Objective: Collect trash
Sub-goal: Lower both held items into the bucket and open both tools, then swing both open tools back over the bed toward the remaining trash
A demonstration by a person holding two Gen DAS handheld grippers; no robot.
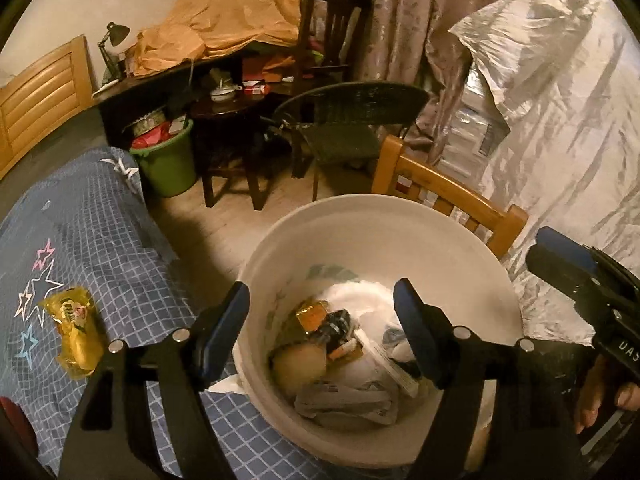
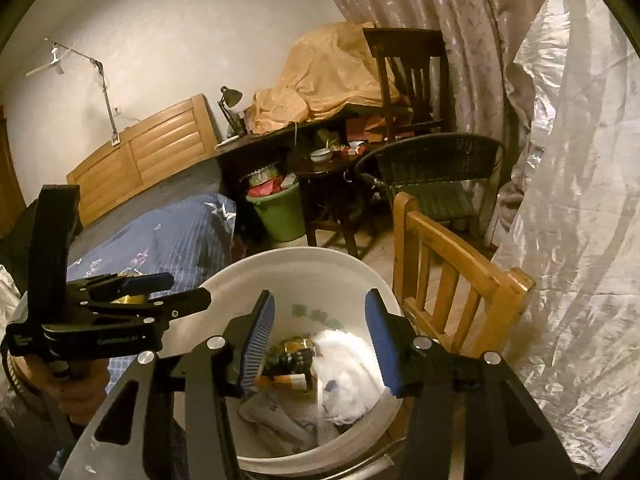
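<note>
A white bucket [image 1: 360,236] stands beside the bed and holds several pieces of trash: white crumpled plastic [image 1: 360,300], a yellow wrapper, small packets and grey paper. My left gripper [image 1: 320,336] is open and empty above the bucket's near rim. A yellow snack wrapper [image 1: 76,332] lies on the blue checked bedspread [image 1: 100,232], left of the left gripper. In the right wrist view my right gripper [image 2: 320,340] is open and empty above the same bucket [image 2: 288,268]. The left gripper [image 2: 160,292] shows there at the left, over the bed.
A light wooden chair [image 1: 452,196] stands right behind the bucket. A wicker chair [image 1: 352,120], a dark stool and a green bin [image 1: 168,160] full of rubbish stand farther back. A silver plastic sheet [image 1: 560,140] covers something tall at the right.
</note>
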